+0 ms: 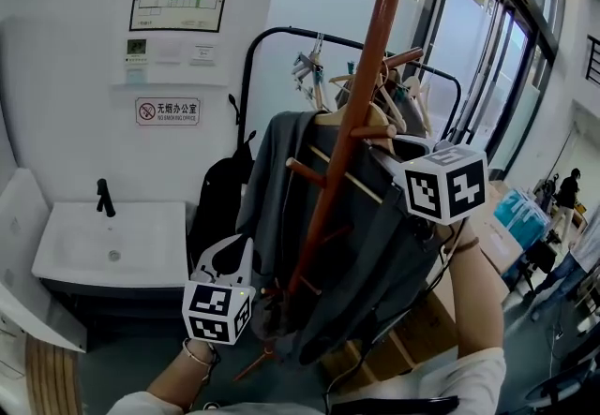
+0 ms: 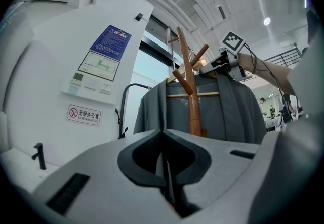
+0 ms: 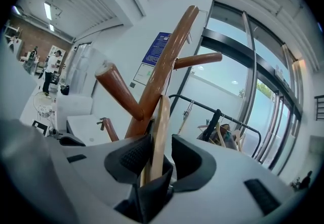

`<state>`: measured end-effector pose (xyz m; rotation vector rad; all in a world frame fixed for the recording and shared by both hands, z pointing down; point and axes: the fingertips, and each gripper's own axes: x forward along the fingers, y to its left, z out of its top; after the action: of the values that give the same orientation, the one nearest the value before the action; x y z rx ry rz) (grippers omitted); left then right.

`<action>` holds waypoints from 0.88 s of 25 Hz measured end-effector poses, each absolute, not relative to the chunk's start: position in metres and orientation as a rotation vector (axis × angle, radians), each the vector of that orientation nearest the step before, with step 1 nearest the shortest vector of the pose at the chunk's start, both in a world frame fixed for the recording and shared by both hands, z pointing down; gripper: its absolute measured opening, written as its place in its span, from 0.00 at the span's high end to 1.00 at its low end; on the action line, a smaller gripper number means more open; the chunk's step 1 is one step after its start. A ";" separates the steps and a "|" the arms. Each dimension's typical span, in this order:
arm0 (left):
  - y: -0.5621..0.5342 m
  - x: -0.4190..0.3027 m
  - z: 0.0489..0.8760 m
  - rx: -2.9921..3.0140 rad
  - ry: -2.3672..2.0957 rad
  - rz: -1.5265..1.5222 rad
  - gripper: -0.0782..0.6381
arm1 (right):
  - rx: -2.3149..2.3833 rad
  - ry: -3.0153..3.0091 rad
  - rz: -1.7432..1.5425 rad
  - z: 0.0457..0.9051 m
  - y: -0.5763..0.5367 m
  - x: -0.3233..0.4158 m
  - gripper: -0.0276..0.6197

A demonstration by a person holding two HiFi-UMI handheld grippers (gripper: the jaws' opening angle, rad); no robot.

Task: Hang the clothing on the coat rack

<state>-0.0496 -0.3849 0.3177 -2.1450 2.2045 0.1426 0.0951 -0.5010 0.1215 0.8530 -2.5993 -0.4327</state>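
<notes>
While my right tongs (image 3: 158, 153) stand spread, the hanger (image 3: 161, 127) sits between them. It leans on one pad with a gap to the other, so nothing is pinched there. I judge the load has gone to the rack (image 3: 167, 61), which rises just beyond the tongs through the middle of that view. My left tongs (image 2: 164, 154) are pressed together on nothing and point up at the scene from below. They look idle, kept low so as not to snag cloth.

At the centre of the head view the grey coat (image 1: 281, 188) drapes from the hanger on both sides of the pole, its top by a peg (image 1: 375, 132). I cannot make out the hook itself. At the lower left is a sink (image 1: 56, 254), well apart.
</notes>
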 end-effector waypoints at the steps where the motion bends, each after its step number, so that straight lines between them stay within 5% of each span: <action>1: -0.385 -0.049 0.318 -2.150 2.200 0.146 0.87 | 0.860 -2.593 -0.442 0.121 -0.500 0.097 0.73; 22: -0.389 -0.045 0.329 -2.353 2.015 0.180 0.87 | 1.333 -2.669 -0.456 0.110 -0.444 0.161 0.71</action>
<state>-0.0452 -0.3889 0.3294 -2.3534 2.0153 0.1800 0.1613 -0.4440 0.1105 1.3330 -2.6692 -0.4560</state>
